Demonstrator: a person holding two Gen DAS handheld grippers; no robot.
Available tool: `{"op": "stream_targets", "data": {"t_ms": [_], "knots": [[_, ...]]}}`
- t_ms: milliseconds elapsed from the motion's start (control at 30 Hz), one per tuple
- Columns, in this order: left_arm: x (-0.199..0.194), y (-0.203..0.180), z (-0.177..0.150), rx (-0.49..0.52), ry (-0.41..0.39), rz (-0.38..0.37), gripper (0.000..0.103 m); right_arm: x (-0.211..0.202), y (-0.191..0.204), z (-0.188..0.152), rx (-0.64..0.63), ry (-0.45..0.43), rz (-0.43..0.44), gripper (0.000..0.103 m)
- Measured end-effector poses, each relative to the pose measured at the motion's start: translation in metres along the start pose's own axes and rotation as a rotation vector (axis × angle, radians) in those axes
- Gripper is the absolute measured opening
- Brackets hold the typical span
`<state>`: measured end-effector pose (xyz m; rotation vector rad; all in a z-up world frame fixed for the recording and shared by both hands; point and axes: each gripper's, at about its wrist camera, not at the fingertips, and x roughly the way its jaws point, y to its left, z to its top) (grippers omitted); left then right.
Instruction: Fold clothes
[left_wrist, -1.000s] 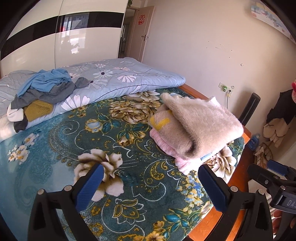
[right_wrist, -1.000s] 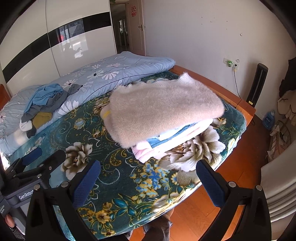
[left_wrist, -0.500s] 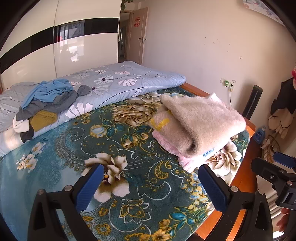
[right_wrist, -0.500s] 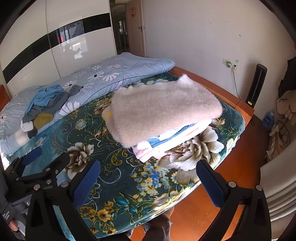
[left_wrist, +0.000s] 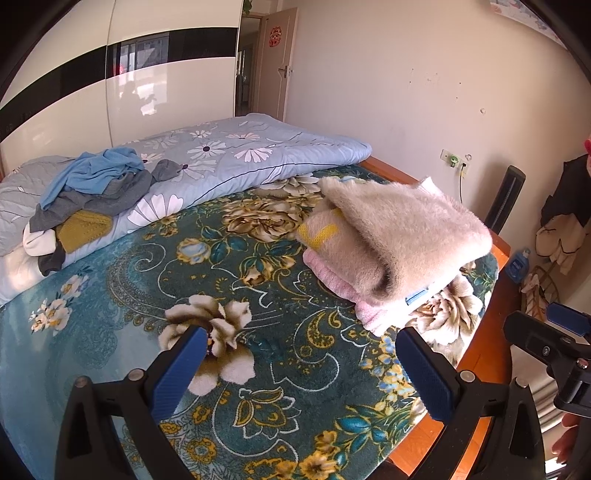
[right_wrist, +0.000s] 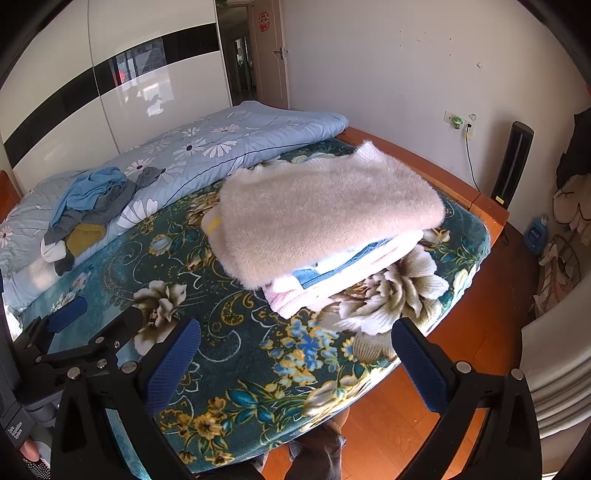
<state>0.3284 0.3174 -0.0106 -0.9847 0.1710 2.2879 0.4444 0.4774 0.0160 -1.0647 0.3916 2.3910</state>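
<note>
Unfolded pile (left_wrist: 85, 199): blue, grey and mustard garments heaped on the daisy-print quilt (left_wrist: 236, 155), far left, well apart from both grippers.
Left gripper (left_wrist: 301, 363): jaws wide apart, holding nothing, above the floral blanket (left_wrist: 147, 280).
Folded stack (right_wrist: 325, 218): fluffy beige sweater on top, pink and blue-trimmed items beneath, near the right corner of the bed.
Right gripper (right_wrist: 295, 358): jaws wide apart, empty, near the bed edge.
Step in hand: apparently between garments; stack looks finished.
Next move: reach left toward the heap, pick one garment, spread flat on the blanket.
</note>
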Motion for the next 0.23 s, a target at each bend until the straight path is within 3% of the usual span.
{"op": "stream_targets", "data": {"t_ms": [233], "knots": [[0.0040, 0.0012, 0.0004, -0.001, 0.007, -0.017, 0.103, 0.0042, -0.0015, -0.0009, 0.009, 0.006, 0.004, 0.103]]}}
